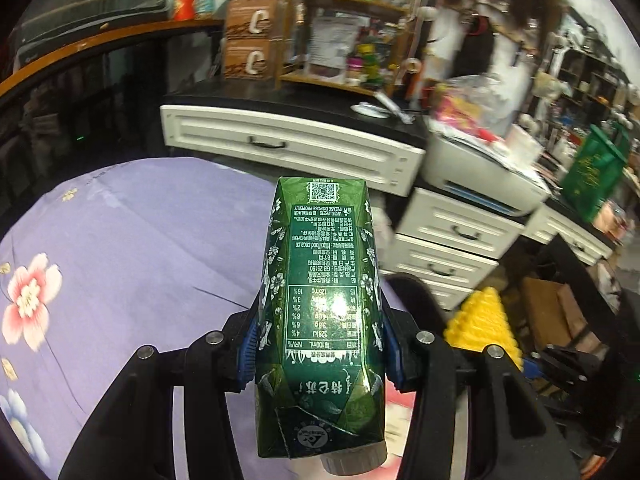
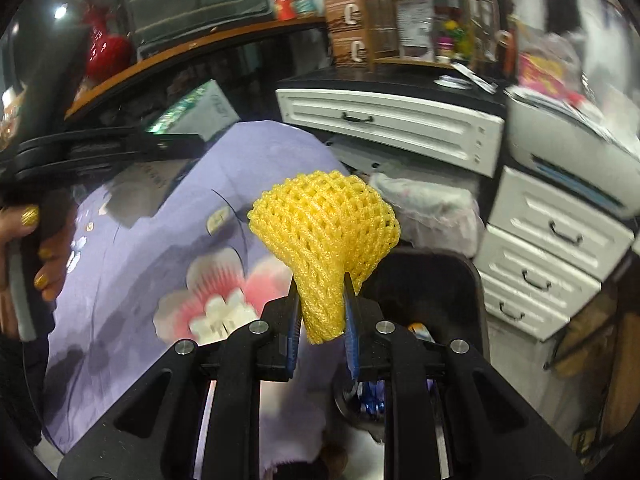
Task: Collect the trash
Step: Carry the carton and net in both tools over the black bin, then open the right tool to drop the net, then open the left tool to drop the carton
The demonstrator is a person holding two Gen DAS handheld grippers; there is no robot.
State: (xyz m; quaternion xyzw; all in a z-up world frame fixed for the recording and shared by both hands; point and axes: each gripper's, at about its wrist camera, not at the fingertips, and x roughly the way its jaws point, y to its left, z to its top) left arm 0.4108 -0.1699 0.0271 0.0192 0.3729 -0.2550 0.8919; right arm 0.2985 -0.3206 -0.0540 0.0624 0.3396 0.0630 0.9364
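The left gripper (image 1: pixel 320 344) is clamped on a green carton (image 1: pixel 320 304), its blue pads (image 1: pixel 249 350) pressed against the carton's two sides; the carton points forward, off the table, with its grey cap (image 1: pixel 354 458) nearest the camera. The right gripper (image 2: pixel 322 316) is closed on the narrow end of a yellow foam net (image 2: pixel 324 224), which fans out above the fingers and is also lifted clear of the table. Below both lies a purple cloth (image 1: pixel 132 248) printed with pink and white flowers. To the right of the cloth stands a black bin (image 2: pixel 432 280), with a pale plastic bag (image 2: pixel 432 208) just behind it. Beyond are white drawers (image 1: pixel 288 140) with dark handles under a black counter (image 1: pixel 256 94), a white printer (image 1: pixel 480 176), a wooden rack (image 1: pixel 340 28) crowded with small items, brown boxes (image 1: pixel 250 46) marked with a large "C", and a red can (image 1: pixel 185 0) on an orange-edged shelf (image 1: pixel 96 42). A green bag (image 1: pixel 592 168) sits at far right. In the right wrist view the left gripper's black body and the person's hand (image 2: pixel 36 248), with gold nails, cross the left edge. The carton reads upside down: "PLEASE DISPOSE PROPERLY", "GB 25190", a nutrition table with "NRV%" and "100mL", a QR code and Chinese text; smaller print is unreadable.
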